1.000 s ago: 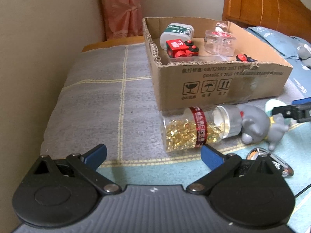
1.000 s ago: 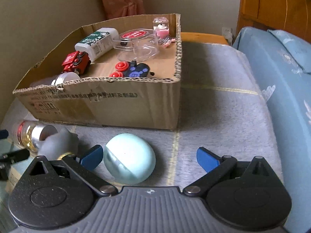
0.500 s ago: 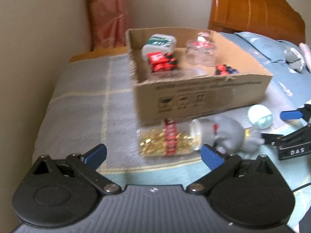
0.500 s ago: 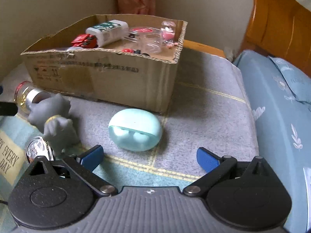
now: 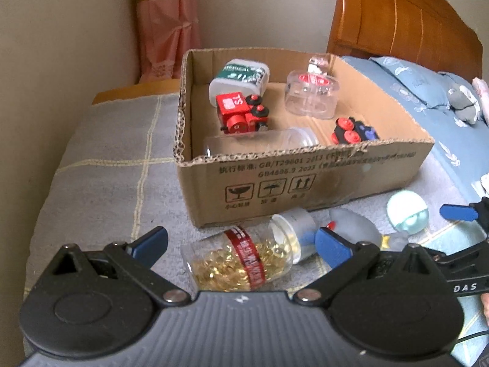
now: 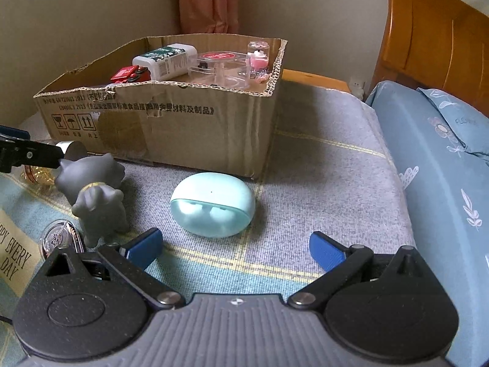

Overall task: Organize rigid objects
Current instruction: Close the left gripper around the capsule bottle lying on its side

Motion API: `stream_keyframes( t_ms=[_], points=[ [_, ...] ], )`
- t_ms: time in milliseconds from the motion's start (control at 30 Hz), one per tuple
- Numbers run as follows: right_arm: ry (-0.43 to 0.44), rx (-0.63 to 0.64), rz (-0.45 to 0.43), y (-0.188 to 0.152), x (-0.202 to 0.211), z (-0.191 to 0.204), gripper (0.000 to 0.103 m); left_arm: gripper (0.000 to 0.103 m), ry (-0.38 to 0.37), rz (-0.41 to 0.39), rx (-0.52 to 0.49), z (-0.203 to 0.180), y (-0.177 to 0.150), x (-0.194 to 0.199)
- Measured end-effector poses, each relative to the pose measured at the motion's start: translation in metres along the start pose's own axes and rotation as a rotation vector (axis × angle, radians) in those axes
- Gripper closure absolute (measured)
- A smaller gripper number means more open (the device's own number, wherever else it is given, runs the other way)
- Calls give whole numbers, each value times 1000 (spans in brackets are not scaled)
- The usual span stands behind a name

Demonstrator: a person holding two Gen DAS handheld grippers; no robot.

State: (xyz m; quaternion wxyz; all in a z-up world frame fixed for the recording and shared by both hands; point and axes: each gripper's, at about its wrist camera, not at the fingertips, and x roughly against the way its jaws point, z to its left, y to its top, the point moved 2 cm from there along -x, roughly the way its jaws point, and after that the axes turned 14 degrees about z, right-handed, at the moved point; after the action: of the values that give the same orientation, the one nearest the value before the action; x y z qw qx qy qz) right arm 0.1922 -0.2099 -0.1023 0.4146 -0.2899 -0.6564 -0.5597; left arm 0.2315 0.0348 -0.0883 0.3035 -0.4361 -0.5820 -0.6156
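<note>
We have the left gripper (image 5: 241,244) spread wide and holding nothing, and right between its blue pads lies the capsule bottle (image 5: 247,258): clear plastic, a cylinder on its side, packed with glossy golden softgels and banded in red. Its long axis runs across the gap on a slant, silver cap (image 5: 298,224) aimed toward our right pad (image 5: 331,246) and up at the cardboard box (image 5: 305,180), base toward the left pad. Just past the right pad sits a smooth matte grey figurine (image 6: 94,195), close against the cap.

Our right gripper (image 6: 235,246) is gaping too, empty, and just ahead of its jaws, a little left of centre, rests the mint earbud case (image 6: 212,203), a rounded glossy pebble with a translucent front, long axis lying across the gap. Beyond it stands the corrugated box, ragged-edged, holding a red toy train (image 5: 241,114), a white bottle (image 5: 240,79) and a clear tub (image 5: 311,93). Everything lies on a woven grey checked blanket (image 6: 321,168).
</note>
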Motion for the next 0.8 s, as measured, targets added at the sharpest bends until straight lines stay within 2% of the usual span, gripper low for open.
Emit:
stream_keyframes(
  t_ms=[333, 533, 567, 700, 800],
  points=[
    [6, 8, -8, 0, -1, -1, 0, 1, 94, 41, -26, 24, -18, 0],
    [8, 12, -7, 0, -1, -1, 0, 1, 158, 42, 12, 40, -21, 8],
    [10, 18, -7, 0, -2, -1, 0, 1, 154, 38, 20, 40, -21, 11],
    [30, 54, -3, 8, -6, -3, 0, 1, 50, 32, 19, 30, -18, 16],
    [34, 65, 1, 13, -8, -3, 0, 1, 49, 22, 35, 22, -11, 12]
  ],
)
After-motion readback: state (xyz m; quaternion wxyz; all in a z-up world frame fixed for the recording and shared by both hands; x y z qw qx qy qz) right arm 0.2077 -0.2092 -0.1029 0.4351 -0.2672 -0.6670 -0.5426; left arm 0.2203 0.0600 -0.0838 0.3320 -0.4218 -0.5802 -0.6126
